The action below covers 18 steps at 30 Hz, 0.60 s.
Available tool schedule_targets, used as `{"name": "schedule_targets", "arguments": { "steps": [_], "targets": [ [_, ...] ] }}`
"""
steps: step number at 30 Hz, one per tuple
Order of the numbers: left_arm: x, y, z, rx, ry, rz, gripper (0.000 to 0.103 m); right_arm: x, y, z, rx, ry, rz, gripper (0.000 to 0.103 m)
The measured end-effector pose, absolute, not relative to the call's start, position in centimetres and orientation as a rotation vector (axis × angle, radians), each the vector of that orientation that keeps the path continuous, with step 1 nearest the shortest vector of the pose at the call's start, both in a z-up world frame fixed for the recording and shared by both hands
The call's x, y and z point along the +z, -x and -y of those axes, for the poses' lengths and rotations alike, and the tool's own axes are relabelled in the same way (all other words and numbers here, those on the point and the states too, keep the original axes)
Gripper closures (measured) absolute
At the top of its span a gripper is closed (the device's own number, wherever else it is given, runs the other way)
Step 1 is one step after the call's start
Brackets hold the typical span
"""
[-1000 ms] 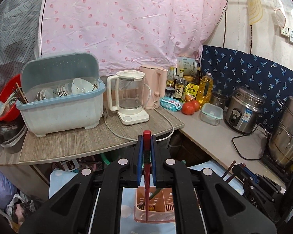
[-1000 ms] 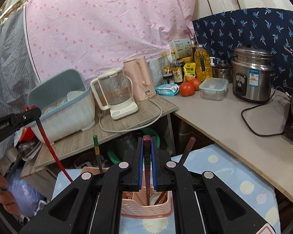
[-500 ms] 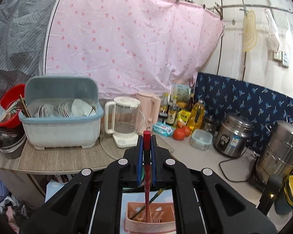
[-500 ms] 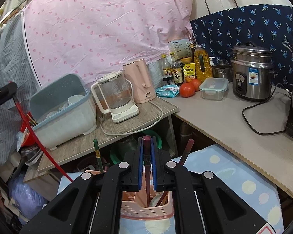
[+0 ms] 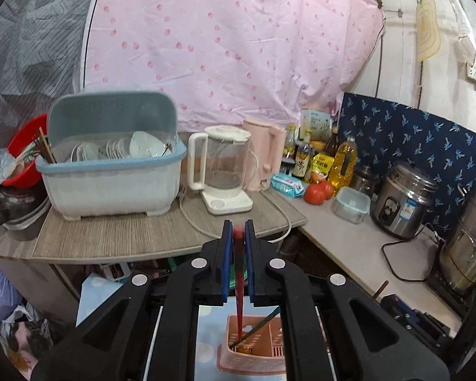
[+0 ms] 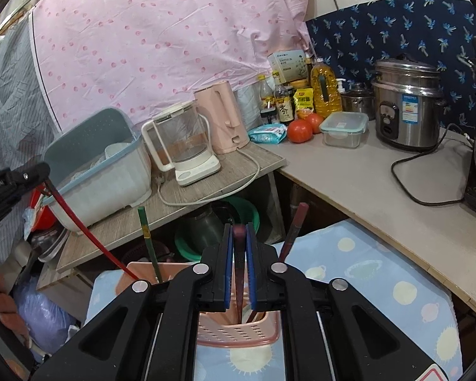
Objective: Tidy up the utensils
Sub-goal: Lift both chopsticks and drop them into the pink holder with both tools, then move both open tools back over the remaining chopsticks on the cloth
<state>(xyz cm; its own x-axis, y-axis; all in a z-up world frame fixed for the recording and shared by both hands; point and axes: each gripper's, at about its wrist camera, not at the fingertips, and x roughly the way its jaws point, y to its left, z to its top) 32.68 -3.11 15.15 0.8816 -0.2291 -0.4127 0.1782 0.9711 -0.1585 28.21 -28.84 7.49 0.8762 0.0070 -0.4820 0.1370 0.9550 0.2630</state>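
A: Left fingers (image 5: 237, 226)?
B: Just eased apart; the red chopstick (image 5: 238, 282) stands between the pads, slight gaps either side, tip in the pink basket (image 5: 254, 360).
A: Right fingers (image 6: 239, 228)?
B: Also just parted (a clear gap), the maroon chopstick (image 6: 239, 273) loose between them, its end in the same basket on the blue cloth (image 6: 380, 285).
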Motion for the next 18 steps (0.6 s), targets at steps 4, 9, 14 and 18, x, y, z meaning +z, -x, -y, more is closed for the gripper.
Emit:
{"name": "schedule_targets", "arguments": {
  "steps": [4, 9, 14, 18],
  "targets": [
    [14.4, -31.9, 2.9, -0.188, 0.113, -0.459, 0.045, 8.1, -26.8, 29.0, -0.100, -0.302, -0.462, 0.065],
    [13.7, -30.4, 3.0, -0.198, 0.089, -0.506, 0.044, 8.8, -24.6, 29.0, -0.090, -0.320, -0.451, 0.063],
    [12.6, -28.0, 3.2, -0.219, 0.073, -0.590, 0.044, 8.7, -21.8, 28.4, -0.071, -0.339, -0.463, 0.063],
    [10.9, -25.8, 3.6, -0.238, 0.061, -0.672, 0.044, 7.7, -19.1, 27.5, -0.050, -0.354, -0.494, 0.063]
  ]
}}
